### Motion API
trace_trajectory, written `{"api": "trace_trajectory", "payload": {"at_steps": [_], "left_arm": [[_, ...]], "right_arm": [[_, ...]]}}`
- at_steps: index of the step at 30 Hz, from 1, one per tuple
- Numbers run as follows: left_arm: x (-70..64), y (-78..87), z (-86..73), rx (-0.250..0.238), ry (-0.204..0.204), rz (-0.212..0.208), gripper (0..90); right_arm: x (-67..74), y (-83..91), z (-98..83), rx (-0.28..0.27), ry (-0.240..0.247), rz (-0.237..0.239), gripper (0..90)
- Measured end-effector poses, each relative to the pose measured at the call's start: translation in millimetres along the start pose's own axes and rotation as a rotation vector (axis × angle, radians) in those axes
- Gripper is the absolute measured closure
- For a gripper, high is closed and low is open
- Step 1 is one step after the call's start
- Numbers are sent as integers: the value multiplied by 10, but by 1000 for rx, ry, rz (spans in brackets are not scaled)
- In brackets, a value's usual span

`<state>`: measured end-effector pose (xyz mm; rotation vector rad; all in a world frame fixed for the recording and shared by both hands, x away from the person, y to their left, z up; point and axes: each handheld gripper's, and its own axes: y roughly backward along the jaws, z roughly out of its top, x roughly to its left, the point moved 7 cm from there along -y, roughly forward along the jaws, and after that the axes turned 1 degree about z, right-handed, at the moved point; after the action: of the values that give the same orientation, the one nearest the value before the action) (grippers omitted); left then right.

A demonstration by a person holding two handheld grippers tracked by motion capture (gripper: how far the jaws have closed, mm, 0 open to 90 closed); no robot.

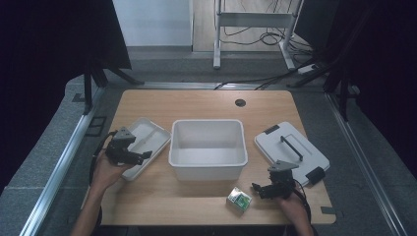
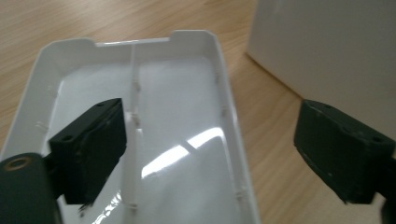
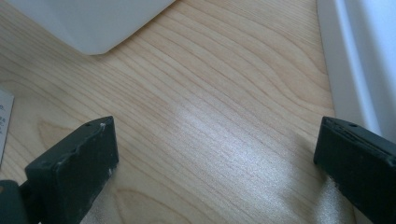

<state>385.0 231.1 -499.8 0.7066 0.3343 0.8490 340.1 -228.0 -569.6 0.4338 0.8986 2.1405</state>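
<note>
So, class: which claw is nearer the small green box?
Right. The right claw sits just beside the green box; the left claw hovers over the white tray.

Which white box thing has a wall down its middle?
The shallow tray at the table's left, under the left gripper. The deep bin has none; the lid carries a handle.

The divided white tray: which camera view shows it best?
The left gripper view: the tray and its divider are close and clear. The high view shows it small, beside the left gripper.
</note>
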Motion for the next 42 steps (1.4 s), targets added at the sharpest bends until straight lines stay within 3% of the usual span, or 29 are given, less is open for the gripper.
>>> {"api": "trace_trajectory", "payload": {"at_steps": [4,11,15,27,37,42], "left_arm": [[-207,39,0,-3,-39,-21,0],[-559,41,-71,-14,-88,-86,0],[-714,11,-131,-26,-95,-116,0],[-1102,-285,-385,14,-144,-164,0],[-1208,-481,-556,91,-144,-175,0],[-1220,-483,-555,92,-152,-174,0]], "right_arm": [[0,0,0,0,0,0,0],[0,0,0,0,0,0,0],[0,0,0,0,0,0,0],[3,2,-2,-1,-3,-2,0],[28,33,-17,-10,-4,-4,29],[68,80,8,-3,15,-4,29]]}}
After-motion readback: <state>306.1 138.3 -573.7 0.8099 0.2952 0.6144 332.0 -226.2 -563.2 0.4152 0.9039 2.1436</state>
